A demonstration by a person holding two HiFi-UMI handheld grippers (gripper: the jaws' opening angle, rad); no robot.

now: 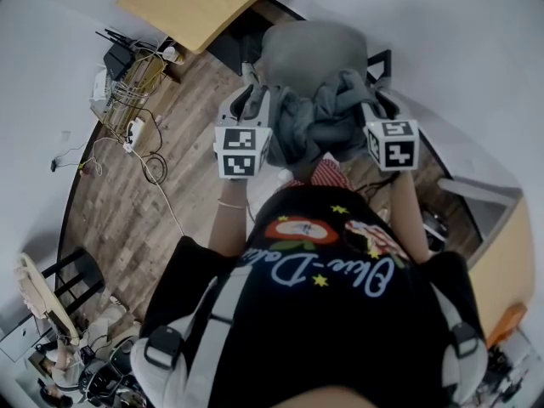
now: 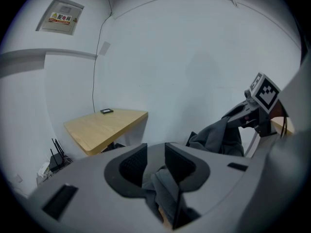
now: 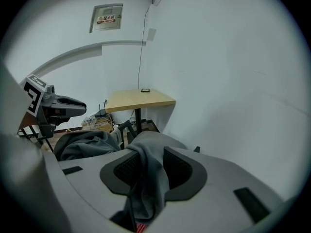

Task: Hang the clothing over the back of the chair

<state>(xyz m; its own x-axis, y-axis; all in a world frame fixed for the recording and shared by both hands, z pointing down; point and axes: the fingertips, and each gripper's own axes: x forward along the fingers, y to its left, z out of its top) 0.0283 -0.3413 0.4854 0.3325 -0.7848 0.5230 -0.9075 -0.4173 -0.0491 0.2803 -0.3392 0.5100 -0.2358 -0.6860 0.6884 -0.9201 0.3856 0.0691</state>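
The grey clothing is bunched over the back of a grey chair, slung between my two grippers. My left gripper stands at the clothing's left end. In the left gripper view a fold of the clothing is pinched low between the jaws of the left gripper. My right gripper is at the right end. There a strip of the clothing drapes loosely through the spread jaws of the right gripper. The chair's back is hidden under the cloth.
A wooden table stands beyond the chair on the left, against the white wall. Cables and a router lie on the wood floor at the left. A black chair is at the lower left.
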